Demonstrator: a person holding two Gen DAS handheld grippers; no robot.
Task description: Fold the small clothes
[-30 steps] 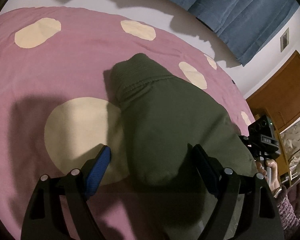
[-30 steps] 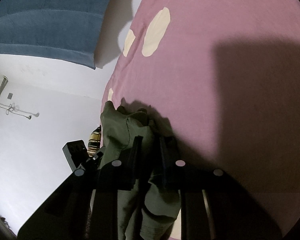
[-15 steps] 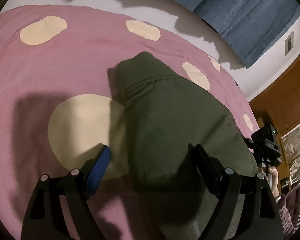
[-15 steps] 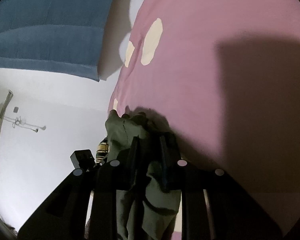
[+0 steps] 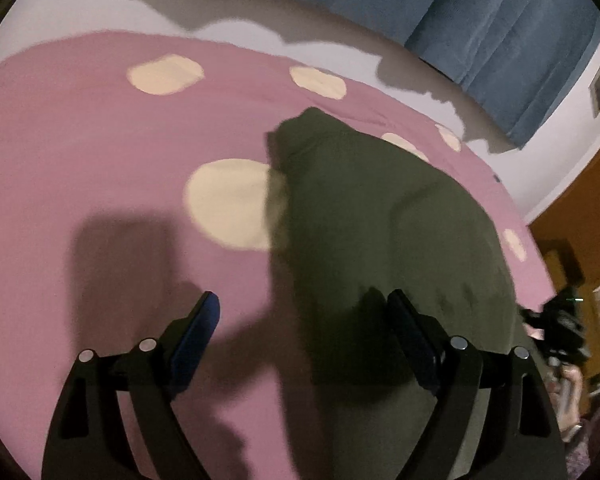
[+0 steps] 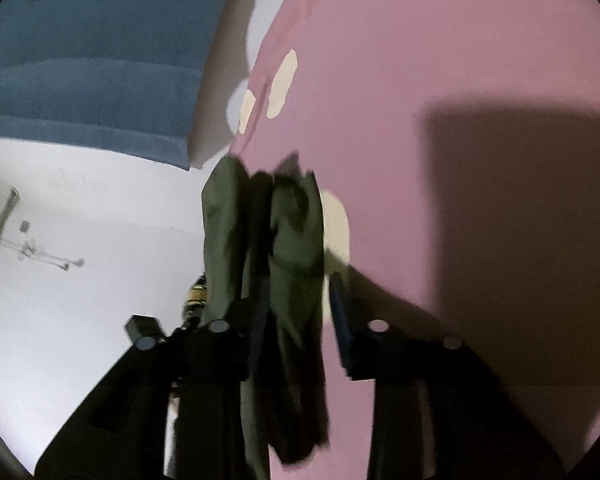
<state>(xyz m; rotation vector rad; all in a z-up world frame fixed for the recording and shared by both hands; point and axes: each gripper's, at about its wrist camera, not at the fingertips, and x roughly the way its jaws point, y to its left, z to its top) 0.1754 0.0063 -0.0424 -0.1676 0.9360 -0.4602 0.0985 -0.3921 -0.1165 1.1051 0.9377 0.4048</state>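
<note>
I'm spreading right gripper (image 6: 296, 312) to drop the green garment (image 5: 380, 240) lower centre, left gripper (image 5: 304, 316) hovering agape

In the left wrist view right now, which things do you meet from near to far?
left gripper → olive green garment → pink bedcover with cream spots → blue curtain.
</note>
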